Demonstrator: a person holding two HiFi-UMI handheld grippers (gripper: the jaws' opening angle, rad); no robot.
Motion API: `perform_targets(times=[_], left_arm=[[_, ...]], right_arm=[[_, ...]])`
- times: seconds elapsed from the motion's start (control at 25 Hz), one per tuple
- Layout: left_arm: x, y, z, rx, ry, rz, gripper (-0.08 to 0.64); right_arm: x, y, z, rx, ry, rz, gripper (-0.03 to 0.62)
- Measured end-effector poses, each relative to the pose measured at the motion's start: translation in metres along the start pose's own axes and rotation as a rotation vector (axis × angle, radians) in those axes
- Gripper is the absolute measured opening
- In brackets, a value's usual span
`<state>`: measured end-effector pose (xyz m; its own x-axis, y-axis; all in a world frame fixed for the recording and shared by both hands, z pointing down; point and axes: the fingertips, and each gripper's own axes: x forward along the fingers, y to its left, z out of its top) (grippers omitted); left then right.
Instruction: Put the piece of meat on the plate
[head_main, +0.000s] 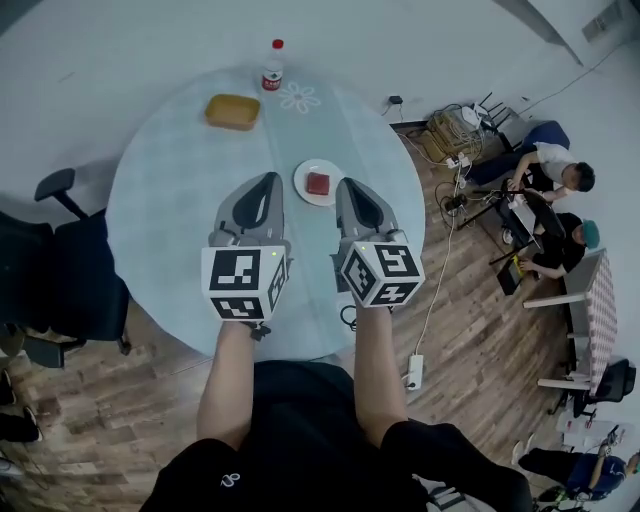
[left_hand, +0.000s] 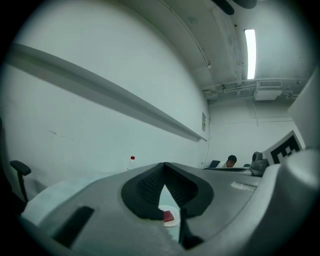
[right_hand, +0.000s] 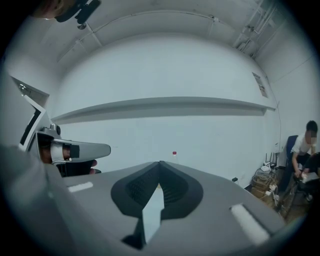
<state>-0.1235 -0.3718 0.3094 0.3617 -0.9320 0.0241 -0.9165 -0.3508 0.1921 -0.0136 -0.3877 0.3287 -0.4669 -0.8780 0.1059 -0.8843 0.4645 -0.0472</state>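
A red piece of meat (head_main: 318, 184) lies on a small white plate (head_main: 303, 176) on the round glass table (head_main: 170, 190). In the head view my left gripper (head_main: 268, 180) and right gripper (head_main: 346, 184) hover side by side above the table's near half, one on each side of the plate. Both are shut with their tips meeting and nothing between them. Through the gap under the left gripper's (left_hand: 165, 164) tips, the left gripper view shows the meat (left_hand: 168, 216) on the plate (left_hand: 173, 223). The right gripper (right_hand: 160, 162) points level at the far wall.
An orange-yellow bowl (head_main: 232, 111) and a red-capped bottle (head_main: 272, 68) stand at the table's far side. Dark office chairs (head_main: 60, 270) stand at the left. People sit at the right (head_main: 555, 170) among cables and a power strip (head_main: 414, 372).
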Motion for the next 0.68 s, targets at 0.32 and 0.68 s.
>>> perform_targets(times=[0.32,0.68], left_arm=[[-0.02,0.015,-0.005,-0.01,0.01,0.04,-0.005],[-0.002,0.02,-0.037,-0.027,0.044,0.027,-0.004]], right_arm=[[-0.001,0.016,0.002,-0.031,0.009,0.025,0.005],[0.012,0.008,-0.022,-0.048,0.021,0.034,0.005]])
